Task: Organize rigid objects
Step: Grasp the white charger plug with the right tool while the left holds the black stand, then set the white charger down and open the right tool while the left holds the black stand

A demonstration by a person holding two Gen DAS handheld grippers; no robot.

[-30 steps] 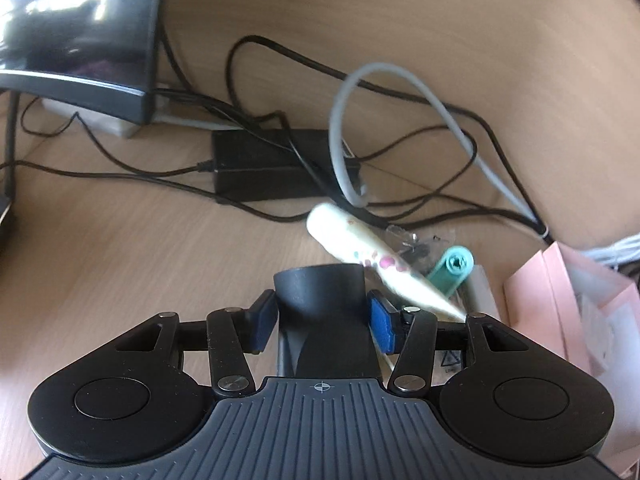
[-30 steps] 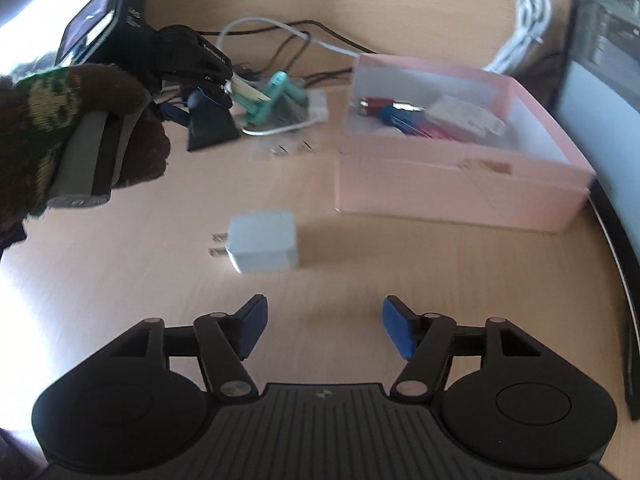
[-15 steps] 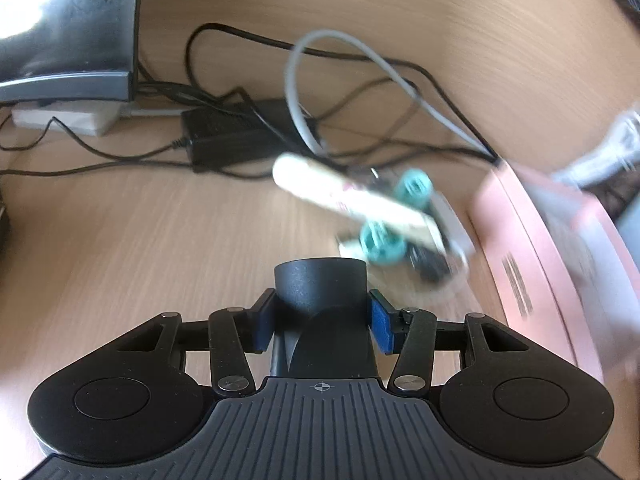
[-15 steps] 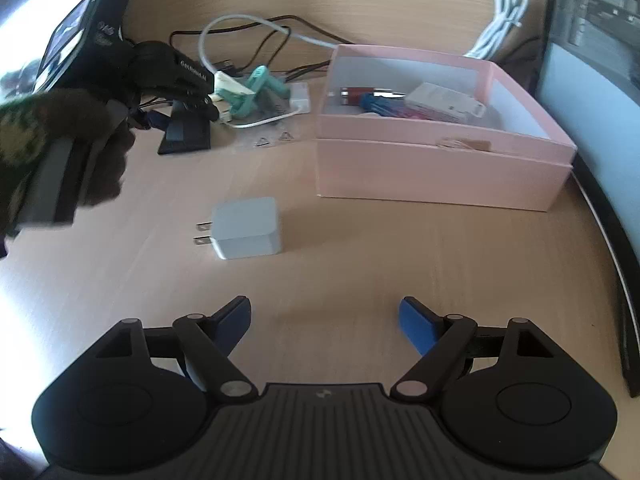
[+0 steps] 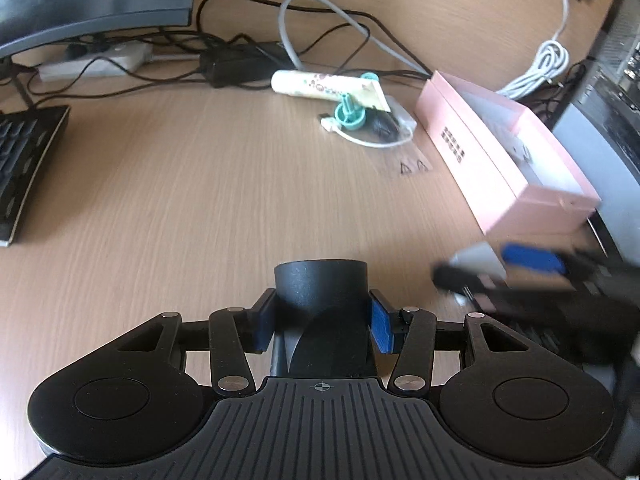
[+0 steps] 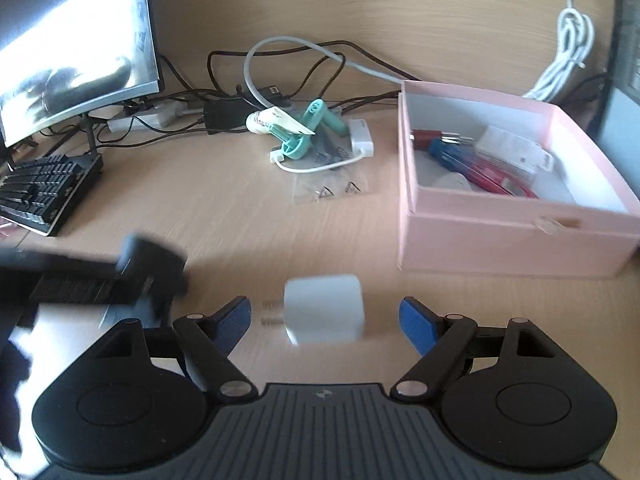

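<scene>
Charger block [image 6: 325, 307], white with two prongs pointing left, sits on the wooden surface [image 6: 240, 216] between the right gripper's [image 6: 325, 318] blue fingers [image 6: 416, 322], which stand wide and don't touch it. Left gripper [image 5: 321, 322] fingers [image 5: 381, 328] are clamped on a black cylindrical piece [image 5: 321, 280], narrow grip, pads pressing both sides; in the right view it's a dark blur at lower left. Pink box [image 6: 516, 236] is open, to the right of the charger and apart from it; inside are a red-and-silver item [image 6: 434, 136], a blue item [image 6: 452, 156], a white packet [image 6: 516, 150], details blurred. Further back sits a clutter pile: cream tube [image 5: 328, 87], teal plastic spool [image 5: 349, 114], white adapter with cable [image 6: 362, 142], clear bag [image 6: 332, 190] with small bits. Behind that, black power brick [image 5: 240, 66] and tangled black and grey cables. Keyboard [image 6: 44, 190] at left, monitor [image 6: 72, 44] above it, coiled white cable [image 6: 568, 48] behind the box.
</scene>
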